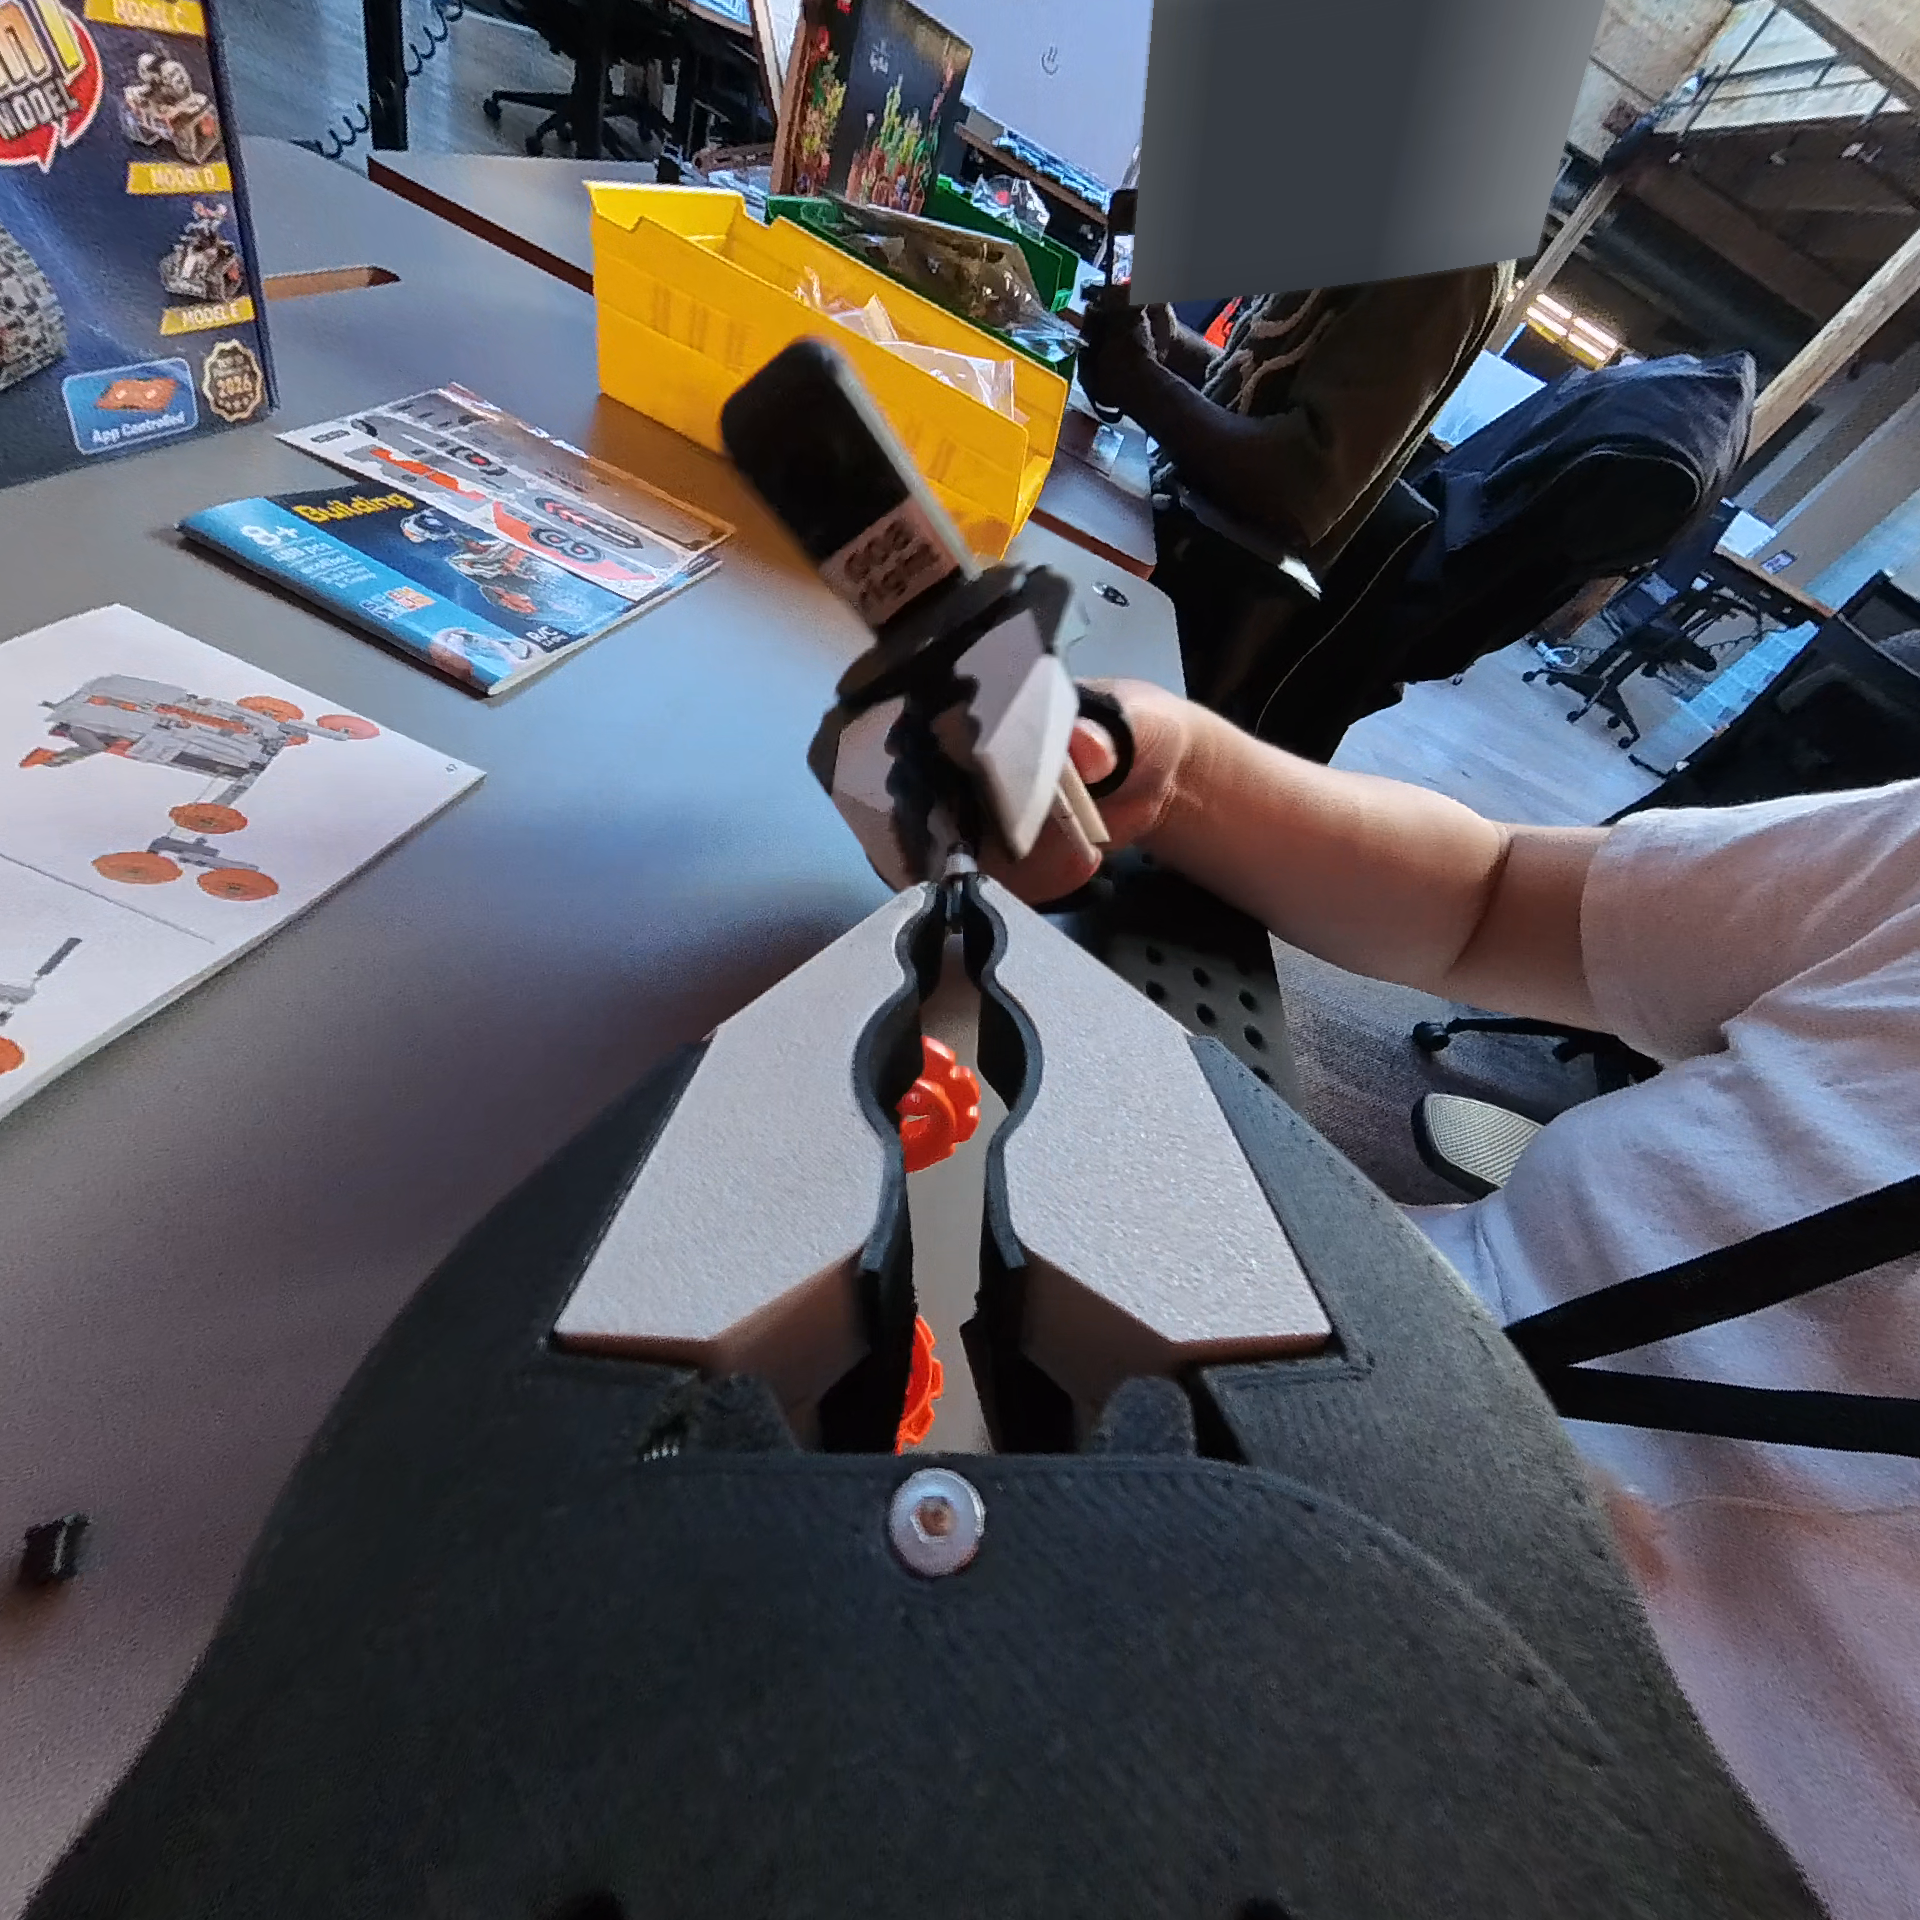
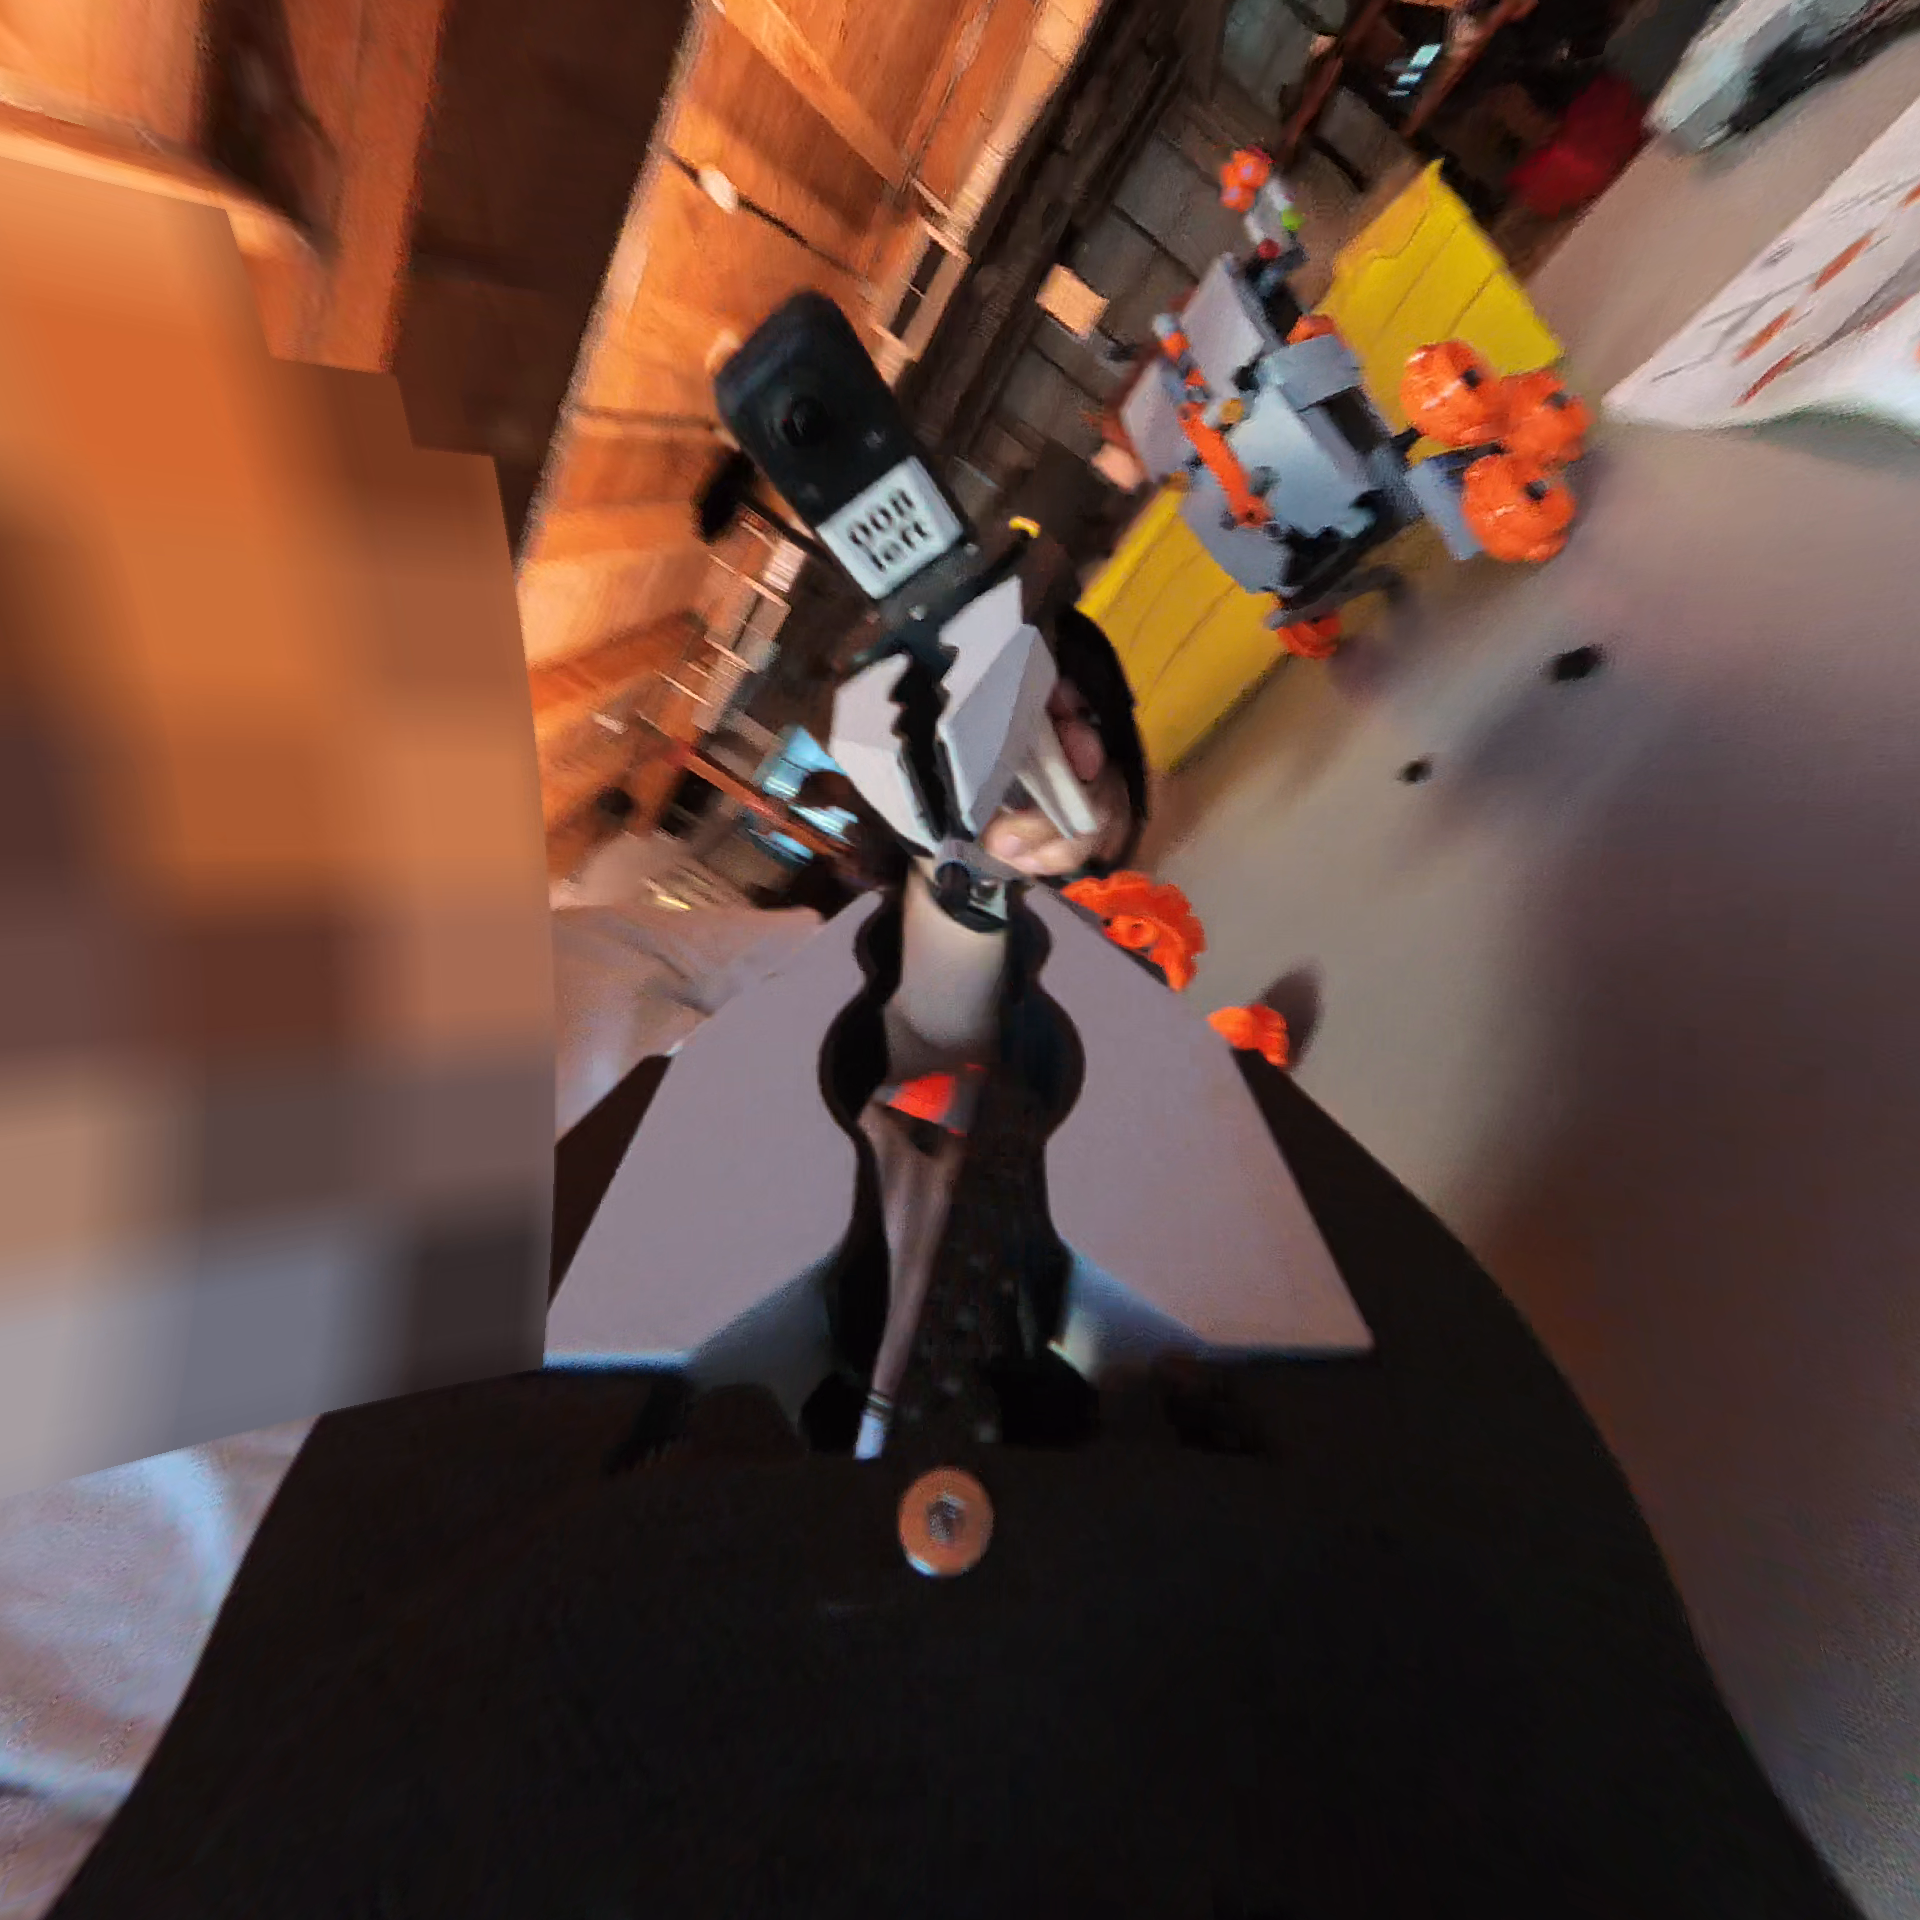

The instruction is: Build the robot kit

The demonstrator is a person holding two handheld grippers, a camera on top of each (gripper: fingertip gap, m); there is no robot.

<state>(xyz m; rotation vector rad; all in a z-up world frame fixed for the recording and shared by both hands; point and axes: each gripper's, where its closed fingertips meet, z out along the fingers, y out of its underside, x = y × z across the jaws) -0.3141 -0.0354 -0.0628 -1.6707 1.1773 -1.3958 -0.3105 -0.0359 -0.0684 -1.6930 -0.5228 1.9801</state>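
Note:
My left gripper [image 1: 956, 899] and right gripper [image 2: 956, 920] meet tip to tip above a grey table [image 1: 644, 831]. A small grey and black brick part [image 2: 966, 885] sits between the tips. The left jaws are nearly shut on its black end [image 1: 956, 883]. The right gripper [image 1: 940, 842] faces it, held by a hand [image 1: 1132, 769], and its jaws close on the grey end. The left gripper also shows in the right wrist view [image 2: 940, 847]. Orange toothed wheels [image 1: 935, 1107] lie on the table under the left fingers. The right wrist view is blurred.
A grey brick rover with orange wheels [image 2: 1309, 436] stands by a yellow bin [image 1: 779, 343]. Loose orange wheels [image 2: 1143, 920] lie close by. Open instruction booklets [image 1: 187, 790] and a toy box [image 1: 114, 208] sit on the left. A person [image 1: 1330, 416] sits behind the table. Both grippers' tips are close together, under 4 cm apart.

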